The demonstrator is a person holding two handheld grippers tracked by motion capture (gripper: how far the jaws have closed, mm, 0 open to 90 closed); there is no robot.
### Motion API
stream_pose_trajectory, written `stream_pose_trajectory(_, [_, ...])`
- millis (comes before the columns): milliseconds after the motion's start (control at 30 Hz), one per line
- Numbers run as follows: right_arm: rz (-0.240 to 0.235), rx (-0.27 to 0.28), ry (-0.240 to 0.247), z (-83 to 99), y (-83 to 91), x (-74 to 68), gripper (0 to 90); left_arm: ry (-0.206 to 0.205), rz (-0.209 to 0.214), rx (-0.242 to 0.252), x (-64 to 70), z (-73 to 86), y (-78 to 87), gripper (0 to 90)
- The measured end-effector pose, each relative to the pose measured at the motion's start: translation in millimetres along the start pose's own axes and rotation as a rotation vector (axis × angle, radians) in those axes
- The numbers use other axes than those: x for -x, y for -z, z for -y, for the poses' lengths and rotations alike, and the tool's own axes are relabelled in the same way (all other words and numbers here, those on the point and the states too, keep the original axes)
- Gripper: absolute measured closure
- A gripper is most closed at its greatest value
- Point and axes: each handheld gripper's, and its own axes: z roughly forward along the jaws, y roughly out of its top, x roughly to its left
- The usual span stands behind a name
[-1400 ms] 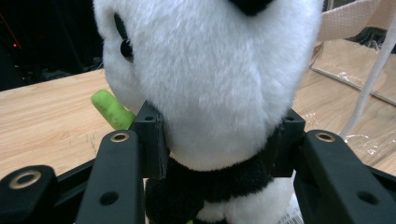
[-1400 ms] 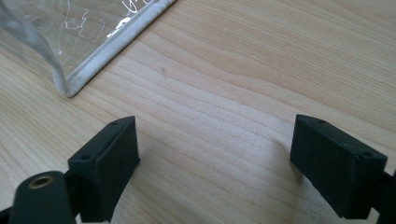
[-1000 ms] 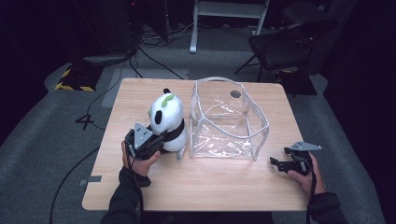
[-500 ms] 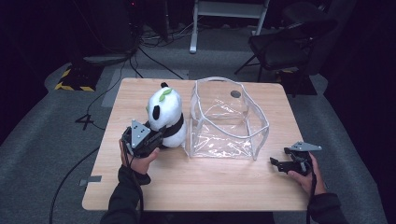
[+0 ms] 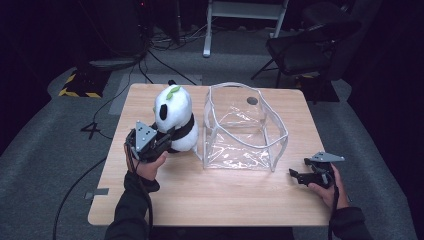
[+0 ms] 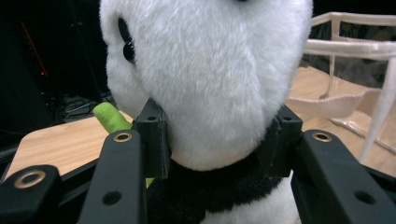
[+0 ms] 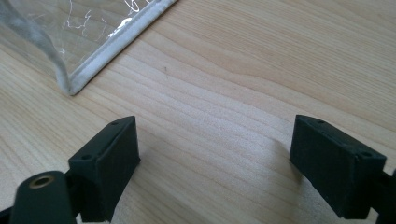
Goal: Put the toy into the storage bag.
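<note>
left gripper (image 5: pixel 167 139) clamps the panda (image 5: pixel 176 118) from its near-left side, forearm angled toward it; right gripper (image 5: pixel 299 176) rests well right of the panda, jaws spread wide

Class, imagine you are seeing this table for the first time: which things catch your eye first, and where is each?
A plush panda stands left of centre on the wooden table, with the left gripper shut on it. Beside it, to its right, stands a clear plastic bag with white trim, open at the top. The right gripper rests open near the table's right edge.
</note>
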Motion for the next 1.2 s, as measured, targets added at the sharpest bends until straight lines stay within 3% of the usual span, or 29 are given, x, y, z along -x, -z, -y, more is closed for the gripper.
stream_pose_trajectory(600, [0.000, 0.001, 0.001, 0.2, 0.1, 0.0, 15.6, -0.009, -0.017, 0.049, -3.1, -34.9, 1.9, 53.4])
stream_pose_trajectory(1200, [0.000, 0.001, 0.001, 0.2, 0.1, 0.0, 15.6, -0.040, 0.001, 0.091, 9.6, -69.2, 1.4, 53.6])
